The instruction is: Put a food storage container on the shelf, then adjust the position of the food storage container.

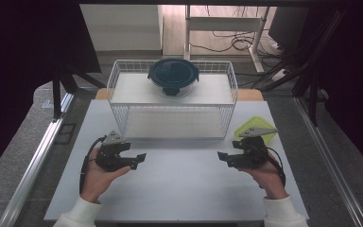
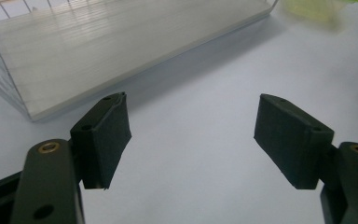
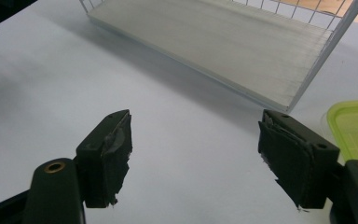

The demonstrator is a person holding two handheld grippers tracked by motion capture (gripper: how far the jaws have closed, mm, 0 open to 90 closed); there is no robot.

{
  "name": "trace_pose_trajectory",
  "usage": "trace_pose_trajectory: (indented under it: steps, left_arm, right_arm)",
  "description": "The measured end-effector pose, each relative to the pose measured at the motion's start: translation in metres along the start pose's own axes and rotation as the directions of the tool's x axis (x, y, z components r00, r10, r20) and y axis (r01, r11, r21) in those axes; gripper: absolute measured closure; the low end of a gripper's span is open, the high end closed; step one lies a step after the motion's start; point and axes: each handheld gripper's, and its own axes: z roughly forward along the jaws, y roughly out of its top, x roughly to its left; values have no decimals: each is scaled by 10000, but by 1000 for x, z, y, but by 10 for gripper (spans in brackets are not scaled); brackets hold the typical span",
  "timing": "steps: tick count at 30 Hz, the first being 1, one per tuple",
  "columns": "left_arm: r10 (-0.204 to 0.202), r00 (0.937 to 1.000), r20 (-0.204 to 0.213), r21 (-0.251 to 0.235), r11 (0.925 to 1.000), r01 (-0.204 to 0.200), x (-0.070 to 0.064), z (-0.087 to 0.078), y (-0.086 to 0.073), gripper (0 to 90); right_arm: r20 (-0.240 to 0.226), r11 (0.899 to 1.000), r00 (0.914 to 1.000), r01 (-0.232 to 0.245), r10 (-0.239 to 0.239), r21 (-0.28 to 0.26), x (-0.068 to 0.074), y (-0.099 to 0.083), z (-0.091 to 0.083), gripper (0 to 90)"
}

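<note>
Green container lies flat on our white table, just off the right end of the wire rack and right behind our right gripper; in the right gripper view its corner sits beside the right pad. Rack is the biggest thing, two white shelves, at the far middle of the table. On the rack's top shelf we see a round glass bowl with a dark blue lid, upright, about centred. In front of the rack's left end we hold the left gripper, pointing inward, jaws wide, nothing between them; left gripper view confirms only bare table in the gap. In front of the rack's right end the right gripper points inward too, jaws wide and empty. Both grippers well apart.
</note>
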Motion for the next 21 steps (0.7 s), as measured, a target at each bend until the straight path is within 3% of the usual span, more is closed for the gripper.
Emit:
trace_pose_trajectory:
  steps: [14, 21]
  left_arm:
    - [-167, 9998, 56, -145, 9998, 168, 9, -4, -1, 233]
    - [240, 9994, -254, 75, 9997, -238, 7, -6, -3, 216]
  right_arm:
    - [367, 9995, 9993, 36, -48, 313, -15, 4, 8, 355]
    - [794, 9977, 9966, 164, -216, 652, -29, 12, 14, 492]
